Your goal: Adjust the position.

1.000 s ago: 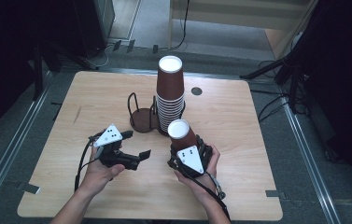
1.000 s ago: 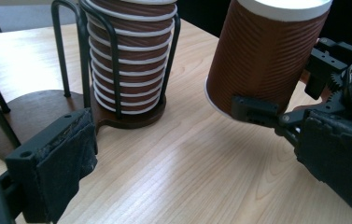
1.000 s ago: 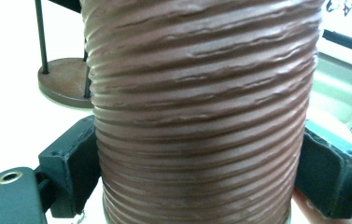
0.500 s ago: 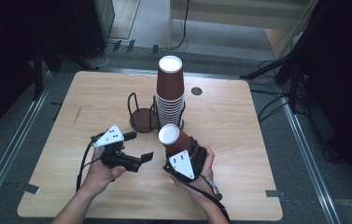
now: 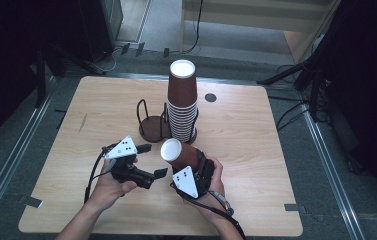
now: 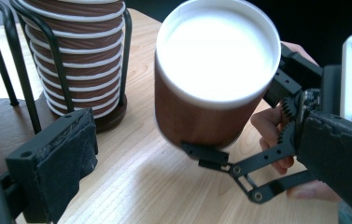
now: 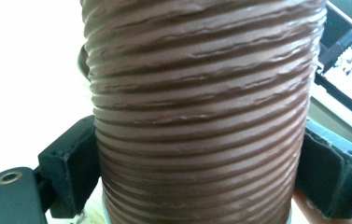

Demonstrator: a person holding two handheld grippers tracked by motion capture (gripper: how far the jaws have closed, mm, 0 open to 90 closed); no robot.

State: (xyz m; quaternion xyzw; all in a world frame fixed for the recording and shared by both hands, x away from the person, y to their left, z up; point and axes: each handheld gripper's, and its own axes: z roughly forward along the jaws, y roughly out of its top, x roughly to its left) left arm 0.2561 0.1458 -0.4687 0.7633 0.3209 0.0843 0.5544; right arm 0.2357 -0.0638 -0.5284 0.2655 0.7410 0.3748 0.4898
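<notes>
The right gripper is clamped on a single brown ribbed paper cup with a white rim; in the right gripper view both black jaws press flat against the ribbed wall. The cup is held off the light wooden table, near the middle of its front edge, and is tipped so that its white face points toward the left gripper.

Change from one second ago: the cup then stood nearly upright in the right gripper, closer to the tall stack of matching brown cups. It has since been tilted and carried leftward and toward the front edge. The left gripper has turned to face it.

The left gripper stands wide open and holds nothing. In the left gripper view its padded jaws flank the cup without contact.

The stack sits in a dark wire cup holder at the table centre, well clear of both grippers.

Assessment: the cup is separated from the stack and presented for a hand-over. The next move calls for the left jaws to close across the wall below the rim before the right gripper releases. Excess pressure could crush the paper wall.
</notes>
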